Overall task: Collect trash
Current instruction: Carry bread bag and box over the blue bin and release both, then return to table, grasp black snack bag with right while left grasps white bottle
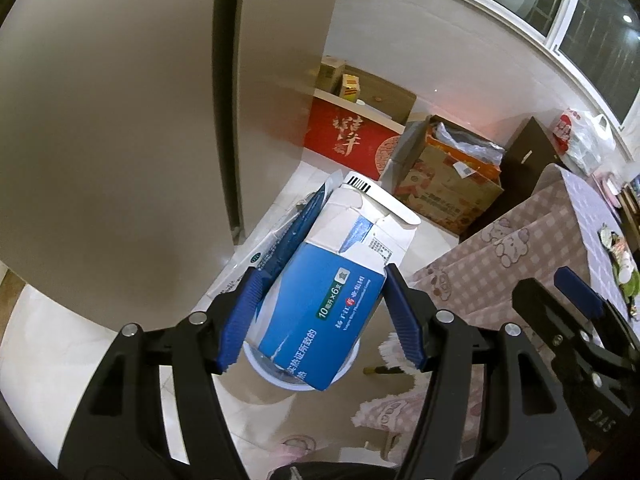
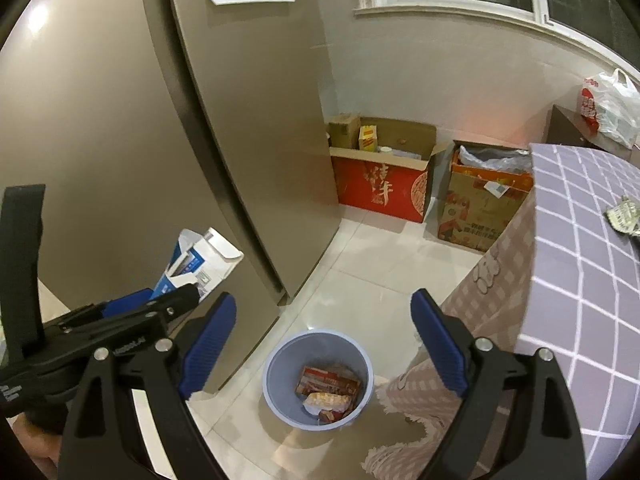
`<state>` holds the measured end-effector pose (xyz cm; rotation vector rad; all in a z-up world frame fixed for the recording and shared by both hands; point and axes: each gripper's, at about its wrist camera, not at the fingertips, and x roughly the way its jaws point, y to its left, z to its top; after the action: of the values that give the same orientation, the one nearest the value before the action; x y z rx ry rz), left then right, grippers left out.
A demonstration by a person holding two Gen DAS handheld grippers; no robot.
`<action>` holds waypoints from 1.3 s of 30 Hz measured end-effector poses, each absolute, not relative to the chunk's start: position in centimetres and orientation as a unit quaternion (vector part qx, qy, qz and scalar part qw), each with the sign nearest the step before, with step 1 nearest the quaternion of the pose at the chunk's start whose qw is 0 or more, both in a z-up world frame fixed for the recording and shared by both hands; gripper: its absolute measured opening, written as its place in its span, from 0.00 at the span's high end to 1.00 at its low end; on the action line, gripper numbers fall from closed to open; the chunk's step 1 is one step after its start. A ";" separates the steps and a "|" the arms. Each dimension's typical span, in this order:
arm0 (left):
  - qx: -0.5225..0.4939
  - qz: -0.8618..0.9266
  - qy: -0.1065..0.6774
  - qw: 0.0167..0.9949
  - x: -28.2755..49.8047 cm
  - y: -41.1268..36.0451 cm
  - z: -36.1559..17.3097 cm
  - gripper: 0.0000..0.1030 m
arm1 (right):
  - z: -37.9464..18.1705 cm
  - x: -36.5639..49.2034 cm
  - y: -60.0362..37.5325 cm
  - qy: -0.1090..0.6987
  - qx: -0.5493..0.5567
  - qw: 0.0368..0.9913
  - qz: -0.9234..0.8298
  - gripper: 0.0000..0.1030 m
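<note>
My left gripper (image 1: 322, 270) is shut on a blue and white medicine carton (image 1: 320, 308), its torn flaps pointing away from me. A dark blue packet (image 1: 298, 232) lies pressed against the carton's left side by the left pad. Directly under the carton shows the rim of a light blue waste bin (image 1: 280, 380). In the right wrist view the bin (image 2: 276, 364) stands on the floor holding a red carton (image 2: 326, 384) and wrappers. My right gripper (image 2: 323, 296) hangs open above the bin with nothing between its fingers. The left gripper (image 2: 176, 300) with the carton (image 2: 200, 260) is at its left.
A tall grey fridge (image 2: 200, 140) rises close on the left. A table with a checked cloth (image 2: 580, 280) stands right of the bin, with a crumpled wrapper (image 2: 624, 216) on it. A red cardboard box (image 2: 384, 188) and a brown one (image 2: 480, 208) stand against the far wall.
</note>
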<state>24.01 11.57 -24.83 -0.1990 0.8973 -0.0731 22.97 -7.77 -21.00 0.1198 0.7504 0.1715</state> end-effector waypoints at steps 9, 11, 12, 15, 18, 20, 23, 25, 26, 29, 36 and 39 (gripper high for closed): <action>-0.132 -0.027 0.422 0.896 24.8 11.5 -24.2 0.18 | -20.1 22.6 -9.5 0.346 0.075 0.933 0.068 0.14; -0.139 -0.024 0.423 0.895 24.5 11.6 -24.0 0.18 | -20.1 22.6 -9.5 0.348 0.078 0.932 0.067 0.14; -0.139 -0.024 0.421 0.896 24.3 11.6 -23.9 0.18 | -20.1 22.5 -9.6 0.348 0.079 0.932 0.066 0.14; -0.134 -0.025 0.420 0.897 23.7 11.4 -23.5 0.18 | -19.9 22.3 -9.6 0.350 0.080 0.931 0.066 0.14; -0.131 -0.026 0.417 0.899 23.1 11.2 -22.9 0.18 | -19.4 21.8 -9.7 0.347 0.081 0.932 0.067 0.14; -0.130 -0.028 0.413 0.901 22.6 11.0 -22.3 0.18 | -19.0 21.3 -9.9 0.344 0.080 0.933 0.066 0.14; -0.130 -0.032 0.406 0.904 21.9 10.5 -21.3 0.18 | -18.0 20.2 -10.6 0.336 0.082 0.936 0.064 0.14; -0.126 -0.038 0.401 0.906 21.2 9.8 -20.5 0.18 | -17.1 19.3 -11.3 0.328 0.084 0.939 0.060 0.14; -0.124 -0.042 0.400 0.907 21.0 9.4 -20.1 0.18 | -16.8 19.1 -11.5 0.326 0.084 0.940 0.058 0.14; -0.112 -0.055 0.391 0.912 20.0 7.5 -18.8 0.18 | -15.8 17.6 -13.2 0.317 0.090 0.943 0.049 0.14; -0.069 -0.110 0.384 0.914 18.5 0.1 -16.4 0.17 | -13.6 13.9 -20.6 0.300 0.103 0.948 -0.009 0.13; -0.041 -0.151 0.382 0.911 18.1 -4.9 -15.5 0.17 | -13.3 12.2 -25.4 0.297 0.116 0.947 -0.048 0.13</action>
<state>18.15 -4.94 -15.55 -0.0839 0.7879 -0.3110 12.23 -25.36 -13.32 0.2366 0.6042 -0.0979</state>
